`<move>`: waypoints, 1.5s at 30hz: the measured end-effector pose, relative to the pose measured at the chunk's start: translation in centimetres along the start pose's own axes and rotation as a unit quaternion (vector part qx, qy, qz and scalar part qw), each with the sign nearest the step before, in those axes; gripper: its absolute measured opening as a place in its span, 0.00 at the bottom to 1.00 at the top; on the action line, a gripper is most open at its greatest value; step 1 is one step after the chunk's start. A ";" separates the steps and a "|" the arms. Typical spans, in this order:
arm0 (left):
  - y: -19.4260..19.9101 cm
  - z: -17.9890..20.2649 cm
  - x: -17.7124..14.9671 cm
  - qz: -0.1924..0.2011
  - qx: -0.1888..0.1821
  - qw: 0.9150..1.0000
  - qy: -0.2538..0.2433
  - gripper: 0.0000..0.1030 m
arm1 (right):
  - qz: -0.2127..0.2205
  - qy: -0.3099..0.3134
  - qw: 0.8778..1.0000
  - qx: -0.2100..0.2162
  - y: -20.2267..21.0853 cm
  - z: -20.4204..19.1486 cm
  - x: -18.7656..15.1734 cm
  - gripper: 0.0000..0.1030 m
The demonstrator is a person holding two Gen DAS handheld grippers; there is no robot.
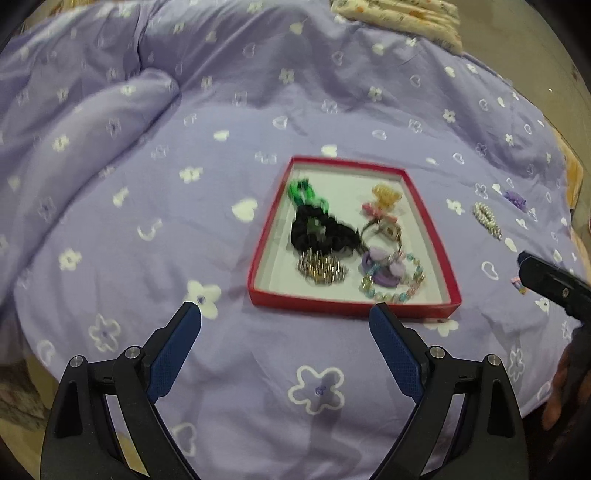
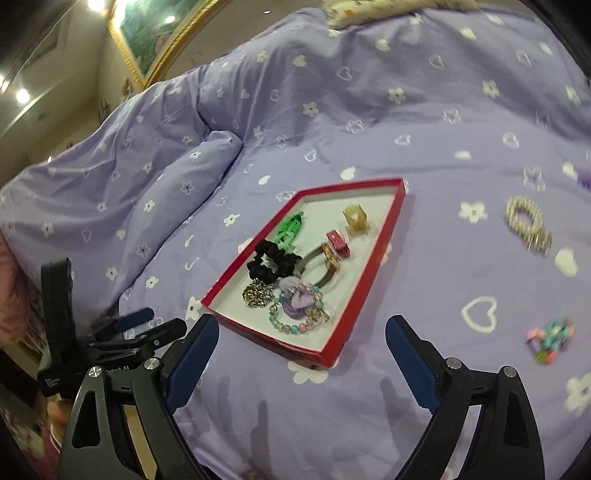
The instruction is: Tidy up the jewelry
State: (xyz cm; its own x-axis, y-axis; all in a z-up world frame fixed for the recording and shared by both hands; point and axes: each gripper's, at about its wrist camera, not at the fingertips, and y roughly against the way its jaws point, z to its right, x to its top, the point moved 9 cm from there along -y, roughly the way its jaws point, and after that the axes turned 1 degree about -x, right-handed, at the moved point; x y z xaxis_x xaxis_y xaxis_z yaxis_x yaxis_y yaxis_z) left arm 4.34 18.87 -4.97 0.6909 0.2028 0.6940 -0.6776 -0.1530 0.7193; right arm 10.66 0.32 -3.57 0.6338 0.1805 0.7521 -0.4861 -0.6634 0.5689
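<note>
A shallow red box (image 1: 258,236) (image 2: 369,284) lies on the purple bedspread. It holds a green clip (image 1: 303,192), a black scrunchie (image 2: 271,262), a gold chain pile (image 1: 322,268), a purple hair tie (image 2: 297,301), a bead bracelet (image 1: 397,293), a watch, a pink clip and an amber claw clip (image 2: 356,219). Outside the box lie a pearl hair piece (image 2: 528,227) (image 1: 487,218), a colourful clip (image 2: 550,339) and a purple item (image 1: 514,198). My left gripper (image 1: 284,325) is open and empty just before the box. My right gripper (image 2: 301,339) is open and empty over the box's near corner.
The bedspread (image 1: 147,221) has a raised fold at the left (image 2: 177,173). A patterned pillow (image 1: 399,14) lies at the far end. A framed picture (image 2: 155,33) hangs on the wall. The right gripper's body (image 1: 554,288) shows at the right edge of the left wrist view.
</note>
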 end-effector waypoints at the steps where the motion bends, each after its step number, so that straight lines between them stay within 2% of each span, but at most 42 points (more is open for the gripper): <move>1: 0.5 0.0 0.4 0.007 0.002 1.000 -0.004 0.96 | 0.002 0.009 1.000 -0.006 0.3 -0.2 0.4 0.98; 3: 1.6 -0.1 1.4 0.026 0.009 1.000 -0.009 1.00 | 0.010 0.037 0.999 -0.016 1.4 -1.0 1.7 0.98; 7: 2.2 -0.1 2.5 0.054 0.032 0.998 -0.024 1.00 | 0.029 0.071 0.996 -0.038 2.3 -1.6 2.8 1.00; 10: 1.4 0.0 1.9 0.048 0.036 0.998 -0.026 1.00 | 0.034 0.064 0.996 -0.045 1.6 -1.2 2.3 1.00; 17: -0.5 0.0 -0.4 0.037 0.044 0.998 -0.017 1.00 | 0.000 0.036 0.998 -0.044 -1.7 0.0 -1.8 1.00; 21: -0.6 0.1 -1.4 0.043 0.048 0.998 -0.019 1.00 | -0.003 0.038 0.998 -0.043 -2.3 -0.1 -3.0 1.00; 36: -0.4 0.3 -2.9 0.045 0.060 0.997 -0.021 1.00 | 0.027 0.049 0.996 -0.068 -1.6 0.3 -4.0 1.00; 45: -0.5 0.8 -3.1 0.040 0.060 0.997 -0.026 1.00 | 0.021 0.050 0.996 -0.074 -1.7 0.3 -4.3 1.00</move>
State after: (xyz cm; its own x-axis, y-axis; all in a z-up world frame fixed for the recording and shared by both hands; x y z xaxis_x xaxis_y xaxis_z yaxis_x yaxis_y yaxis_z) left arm 2.76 17.51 -7.49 0.6507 0.1353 0.7472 -0.6979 -0.2811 0.6587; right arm 8.96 0.44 -7.88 0.5515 0.2315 0.8014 -0.5983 -0.5597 0.5734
